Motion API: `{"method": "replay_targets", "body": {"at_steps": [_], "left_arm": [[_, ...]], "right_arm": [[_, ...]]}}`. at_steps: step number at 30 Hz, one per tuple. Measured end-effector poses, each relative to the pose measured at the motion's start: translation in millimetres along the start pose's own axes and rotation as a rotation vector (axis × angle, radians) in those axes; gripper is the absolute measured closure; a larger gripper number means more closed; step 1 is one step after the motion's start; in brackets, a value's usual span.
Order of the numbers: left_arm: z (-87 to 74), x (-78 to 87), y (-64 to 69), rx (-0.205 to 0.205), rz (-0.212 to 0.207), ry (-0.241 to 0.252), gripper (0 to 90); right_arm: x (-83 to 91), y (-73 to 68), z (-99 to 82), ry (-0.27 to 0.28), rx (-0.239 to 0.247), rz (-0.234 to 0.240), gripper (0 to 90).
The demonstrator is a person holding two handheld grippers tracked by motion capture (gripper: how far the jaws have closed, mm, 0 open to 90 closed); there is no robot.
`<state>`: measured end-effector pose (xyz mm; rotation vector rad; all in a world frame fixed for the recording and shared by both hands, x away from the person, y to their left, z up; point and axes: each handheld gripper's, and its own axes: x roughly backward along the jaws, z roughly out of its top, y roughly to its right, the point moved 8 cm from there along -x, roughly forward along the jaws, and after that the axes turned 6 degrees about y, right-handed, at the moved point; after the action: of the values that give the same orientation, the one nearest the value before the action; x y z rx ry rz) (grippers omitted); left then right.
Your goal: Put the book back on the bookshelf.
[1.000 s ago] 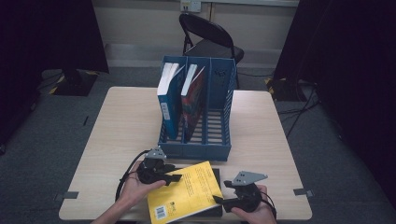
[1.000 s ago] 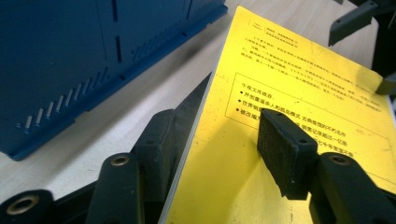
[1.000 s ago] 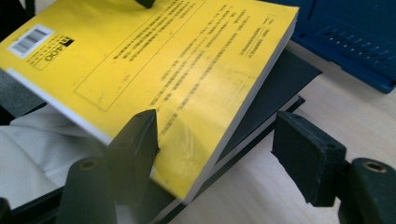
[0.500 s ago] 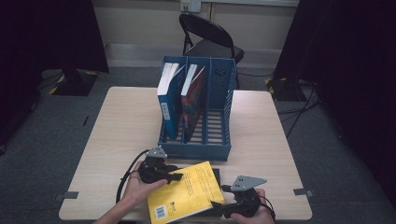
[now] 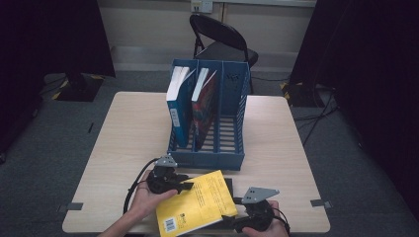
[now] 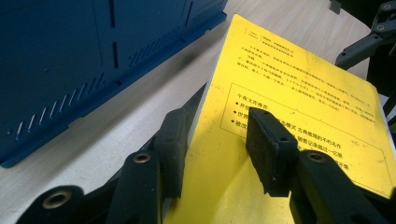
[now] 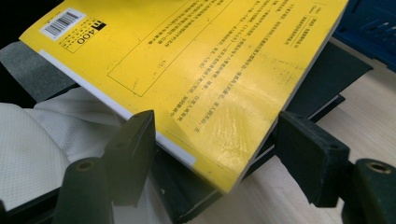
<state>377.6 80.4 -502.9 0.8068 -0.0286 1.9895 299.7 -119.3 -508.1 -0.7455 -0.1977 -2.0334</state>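
While my left gripper has just been closing its jaws, they now pinch the left edge of the yellow book, one pad on the cover, one beneath. My right gripper straddles the book's corner, jaws spread, not pressing. Near the table's front edge, the book sits tilted on a dark book, just before the blue rack. With that grip, I judge lifting can begin.

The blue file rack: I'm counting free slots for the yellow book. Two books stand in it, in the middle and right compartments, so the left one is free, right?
Not quite. The two books stand in the left and middle compartments of the blue file rack, so the right compartment is the free one; the high view shows it. The yellow book still lies on the table.
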Motion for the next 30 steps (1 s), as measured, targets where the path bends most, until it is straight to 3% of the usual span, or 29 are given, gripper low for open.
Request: {"method": "replay_targets", "body": {"at_steps": [15, 22, 30], "left_arm": [[-5.5, 10.6, -1.3, 0.013, 0.038, -0.005, 59.8], [-10.5, 18.0, 0.5, 0.011, 0.057, -0.013, 60.0], [-16.2, 26.1, 3.0, 0.008, 0.055, -0.026, 60.0]], "right_arm": [[-1.0, 8.0, 5.7, 0.002, 0.011, -0.037, 39.1], [-2.4, 14.6, 8.3, 0.0, -0.006, -0.041, 42.6], [-4.7, 21.1, 12.4, 0.003, -0.002, -0.076, 45.4]]}}
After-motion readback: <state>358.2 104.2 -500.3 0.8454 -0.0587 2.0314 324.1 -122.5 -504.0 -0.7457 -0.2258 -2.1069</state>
